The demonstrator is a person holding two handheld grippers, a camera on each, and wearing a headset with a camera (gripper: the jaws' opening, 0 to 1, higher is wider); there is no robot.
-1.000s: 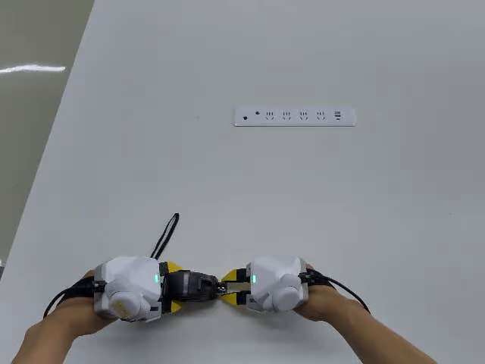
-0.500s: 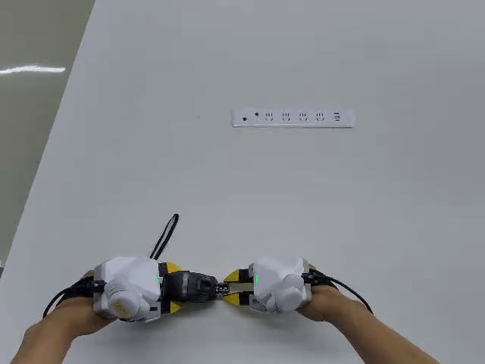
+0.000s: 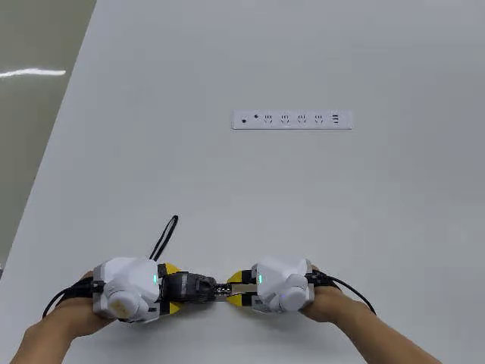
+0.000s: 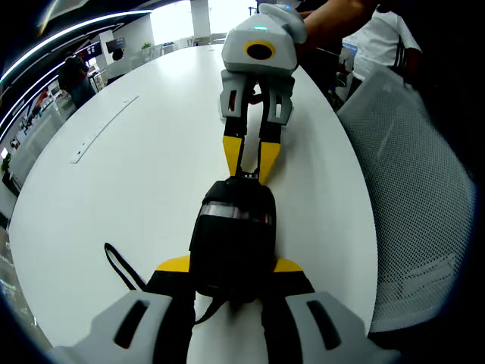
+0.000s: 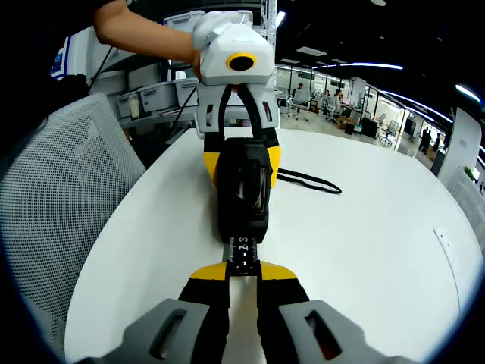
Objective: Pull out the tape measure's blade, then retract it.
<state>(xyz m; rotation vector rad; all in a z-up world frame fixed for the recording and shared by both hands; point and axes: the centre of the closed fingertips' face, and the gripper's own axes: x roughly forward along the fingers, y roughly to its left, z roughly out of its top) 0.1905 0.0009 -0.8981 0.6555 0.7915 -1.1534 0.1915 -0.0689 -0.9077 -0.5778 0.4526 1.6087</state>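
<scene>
A black tape measure point(image 3: 189, 287) lies on the white table near its front edge, its black wrist strap point(image 3: 164, 236) trailing away behind it. My left gripper point(image 4: 232, 267) is shut on the tape measure case point(image 4: 232, 236). My right gripper point(image 5: 244, 271) is shut on the blade's end point(image 5: 243, 252), a short stretch of blade showing between the case point(image 5: 243, 186) and the yellow fingertips. In the head view the left gripper point(image 3: 171, 288) and right gripper point(image 3: 232, 288) face each other a small gap apart.
A white power strip point(image 3: 292, 119) lies flat further back on the table point(image 3: 250, 189). The table's left edge runs diagonally with floor beyond. A grey mesh chair point(image 5: 68, 197) stands behind the front edge.
The right gripper has drawn slightly to the right, away from the case, leaving a little more blade out. The left gripper and case have stayed put.
</scene>
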